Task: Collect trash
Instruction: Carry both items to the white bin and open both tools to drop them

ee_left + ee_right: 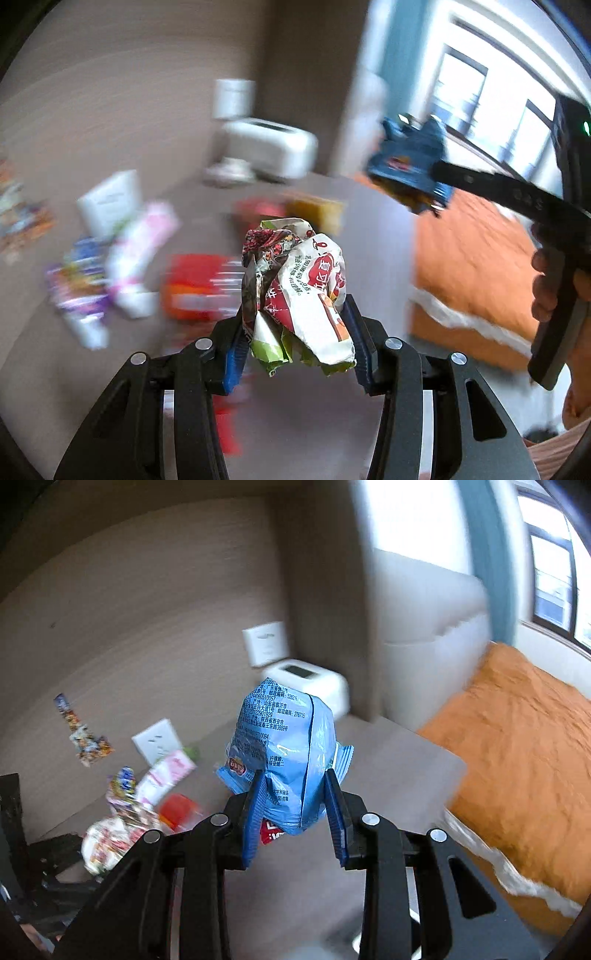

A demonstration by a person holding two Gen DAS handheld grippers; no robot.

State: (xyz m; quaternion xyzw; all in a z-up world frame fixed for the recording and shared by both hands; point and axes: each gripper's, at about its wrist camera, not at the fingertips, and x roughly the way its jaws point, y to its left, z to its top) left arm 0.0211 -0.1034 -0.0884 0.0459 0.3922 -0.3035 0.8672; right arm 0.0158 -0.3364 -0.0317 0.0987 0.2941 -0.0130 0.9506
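Note:
My left gripper [295, 317] is shut on a crumpled white, red and green snack wrapper [295, 280], lifted above the grey table [376, 229]. My right gripper [295, 790] is shut on a light blue snack bag [284, 746] that stands up between its blue pads. In the left wrist view the right gripper [417, 184] shows at the upper right, carrying the blue bag [406, 155], a hand [546, 280] on its handle. More wrappers lie on the table: a pink and white one [144, 243], a purple one [77, 288], a red and orange one [199, 288].
A white box-shaped appliance [273, 147] stands at the back of the table by the brown wall. A bed with an orange cover [517, 746] lies right of the table. A white card [157, 740], a red item [177, 808] and a round printed wrapper [110, 843] lie at left.

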